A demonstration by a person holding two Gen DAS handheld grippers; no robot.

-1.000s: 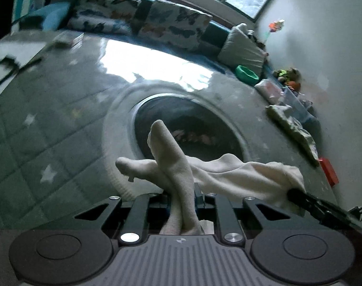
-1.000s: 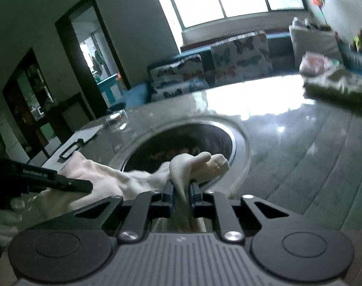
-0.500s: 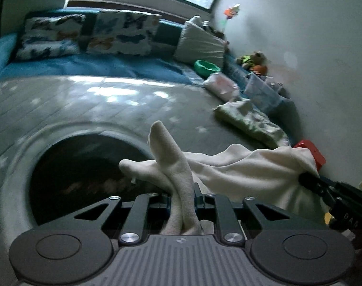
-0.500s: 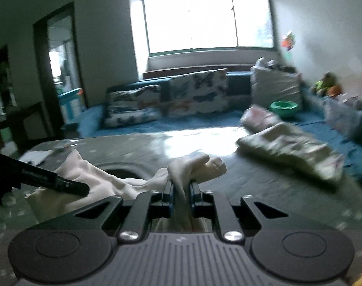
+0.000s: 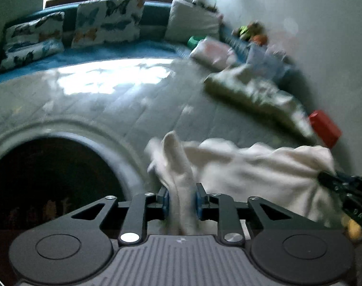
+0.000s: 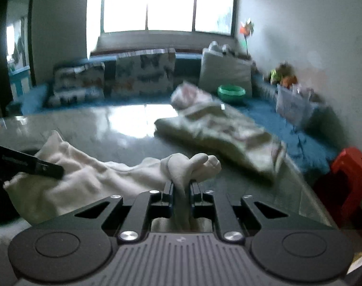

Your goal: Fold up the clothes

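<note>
A cream white garment (image 5: 257, 174) hangs stretched between my two grippers above the grey quilted table (image 5: 138, 109). My left gripper (image 5: 182, 196) is shut on one bunched corner of it. My right gripper (image 6: 182, 194) is shut on the other bunched corner, and the cloth (image 6: 90, 178) spreads to the left in the right wrist view. The right gripper's tip shows at the right edge of the left wrist view (image 5: 345, 188). The left gripper's tip shows at the left of the right wrist view (image 6: 30, 164).
A round dark opening (image 5: 49, 181) lies in the table at the left. A folded pale green patterned garment (image 6: 216, 133) lies on the table's far right. A red stool (image 6: 347, 178) stands beside the table. A blue sofa with cushions (image 6: 138, 78) and a green bowl (image 6: 231, 93) lie behind.
Both grippers have swung to the right with the garment held between them. The round opening has shifted to the left in both views, and the folded green garment has come closer.
</note>
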